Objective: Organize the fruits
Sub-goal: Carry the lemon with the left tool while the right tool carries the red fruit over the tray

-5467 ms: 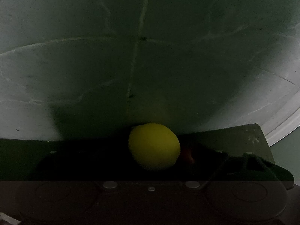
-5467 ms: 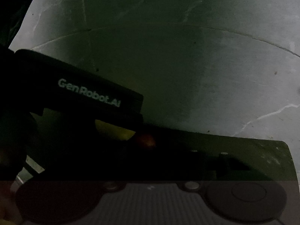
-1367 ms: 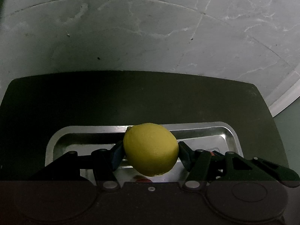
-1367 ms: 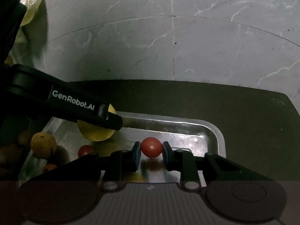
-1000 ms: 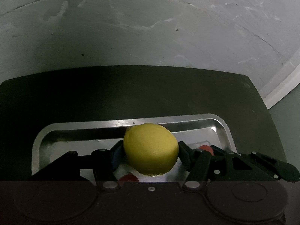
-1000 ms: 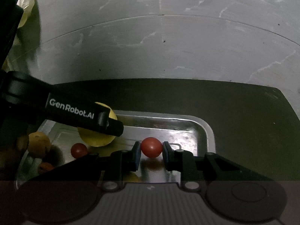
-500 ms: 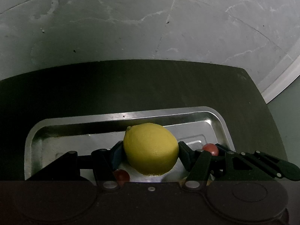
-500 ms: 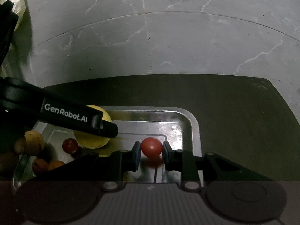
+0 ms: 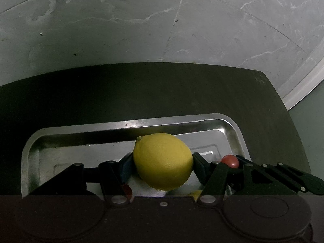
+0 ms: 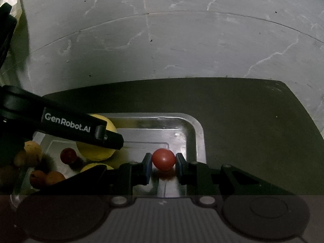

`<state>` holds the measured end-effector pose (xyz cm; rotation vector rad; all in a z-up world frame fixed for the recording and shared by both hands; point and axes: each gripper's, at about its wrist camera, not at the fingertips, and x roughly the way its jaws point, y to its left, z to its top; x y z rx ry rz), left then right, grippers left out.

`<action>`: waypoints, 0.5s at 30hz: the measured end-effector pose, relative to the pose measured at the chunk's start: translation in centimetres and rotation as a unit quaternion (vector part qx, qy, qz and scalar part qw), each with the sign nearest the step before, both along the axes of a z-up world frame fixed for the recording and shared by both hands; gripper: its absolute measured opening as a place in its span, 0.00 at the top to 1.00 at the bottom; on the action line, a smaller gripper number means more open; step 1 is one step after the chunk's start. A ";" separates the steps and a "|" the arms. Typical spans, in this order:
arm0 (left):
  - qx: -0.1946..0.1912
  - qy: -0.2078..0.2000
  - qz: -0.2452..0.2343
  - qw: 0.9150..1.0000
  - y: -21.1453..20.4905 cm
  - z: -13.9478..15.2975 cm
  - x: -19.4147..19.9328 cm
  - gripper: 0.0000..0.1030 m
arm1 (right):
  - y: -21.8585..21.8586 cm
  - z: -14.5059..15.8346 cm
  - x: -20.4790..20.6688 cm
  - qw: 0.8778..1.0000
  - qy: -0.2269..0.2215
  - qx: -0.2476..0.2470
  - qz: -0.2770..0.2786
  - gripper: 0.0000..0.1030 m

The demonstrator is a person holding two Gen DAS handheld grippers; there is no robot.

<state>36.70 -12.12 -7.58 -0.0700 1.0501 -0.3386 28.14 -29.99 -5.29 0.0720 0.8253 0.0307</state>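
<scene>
My left gripper point(image 9: 163, 167) is shut on a yellow lemon point(image 9: 163, 161), held just above the steel tray point(image 9: 129, 124). My right gripper point(image 10: 163, 167) is shut on a small red cherry tomato point(image 10: 163, 159) over the tray's right end point(image 10: 194, 125). In the right wrist view the left gripper's black arm point(image 10: 66, 124) crosses in front of the lemon point(image 10: 97, 151). In the left wrist view the tomato point(image 9: 229, 161) and the right gripper's fingers point(image 9: 283, 176) show at the tray's right side.
The tray sits on a dark table point(image 10: 243, 111) over a grey marble-tile floor point(image 10: 182, 40). Several small fruits lie at the tray's left end: a dark red one point(image 10: 67, 155), orange ones point(image 10: 47, 178), a tan one point(image 10: 32, 147), and another yellow fruit point(image 10: 91, 168).
Both grippers have come lower and closer over the tray, each keeping its fruit. More of the tray floor and the small fruits at its left end have come into sight.
</scene>
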 end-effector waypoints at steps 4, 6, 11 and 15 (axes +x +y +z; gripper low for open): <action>0.002 -0.001 0.000 1.000 -0.2 0.0 0.0 0.39 | -0.2 -0.1 0.1 1.000 0.002 0.001 0.000 0.73; 0.003 -0.002 0.001 1.000 -0.4 0.0 0.1 0.39 | -0.2 -0.1 0.1 1.000 0.003 0.002 -0.002 0.73; 0.006 -0.005 0.001 1.000 -0.6 0.0 0.0 0.39 | -0.6 -0.1 -0.3 1.000 0.004 0.006 -0.003 0.72; 0.008 -0.005 0.003 1.000 -0.7 0.1 0.0 0.39 | -0.7 -0.1 -0.7 1.000 0.006 0.009 -0.003 0.72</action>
